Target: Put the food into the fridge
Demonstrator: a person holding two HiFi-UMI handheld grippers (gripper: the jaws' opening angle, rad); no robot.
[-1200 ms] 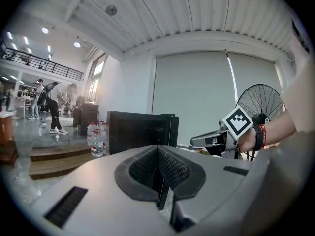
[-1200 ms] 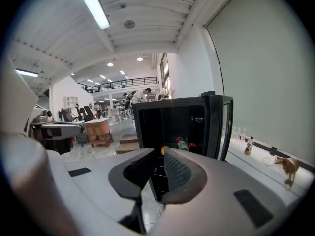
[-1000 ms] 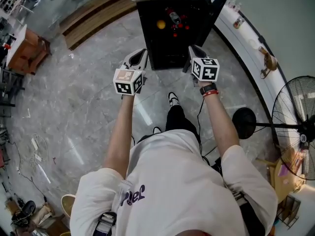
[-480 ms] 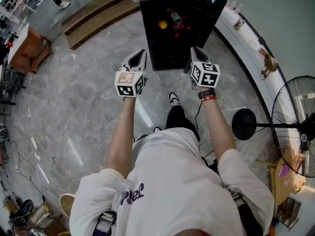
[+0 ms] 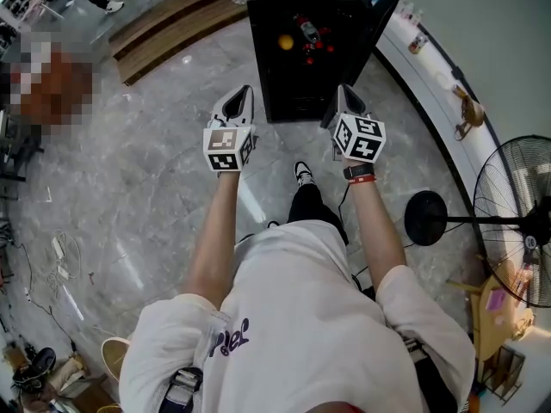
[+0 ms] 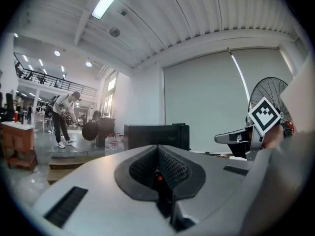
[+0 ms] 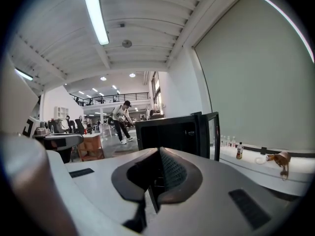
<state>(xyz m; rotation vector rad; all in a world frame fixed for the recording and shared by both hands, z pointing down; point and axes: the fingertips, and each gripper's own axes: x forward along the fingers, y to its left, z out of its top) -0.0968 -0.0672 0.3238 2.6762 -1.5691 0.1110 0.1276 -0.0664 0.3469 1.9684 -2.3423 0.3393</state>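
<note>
Fridge (image 5: 301, 67) boxy, black, open; left tongs (image 5: 242, 97), right tongs (image 5: 342, 95) clenched, empty; floor (image 5: 155, 170) glossy, veined.

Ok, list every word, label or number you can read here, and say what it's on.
No text here reads clearly.
T-shirt print: purple letters, creased, not legible.
Marker cubes: black-and-white square patterns only, no letters.
Bottle label: too small to read.

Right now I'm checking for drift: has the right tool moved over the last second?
Yes: the right tool has drawn slightly back from the black fridge, toward the person, shut and empty.
</note>
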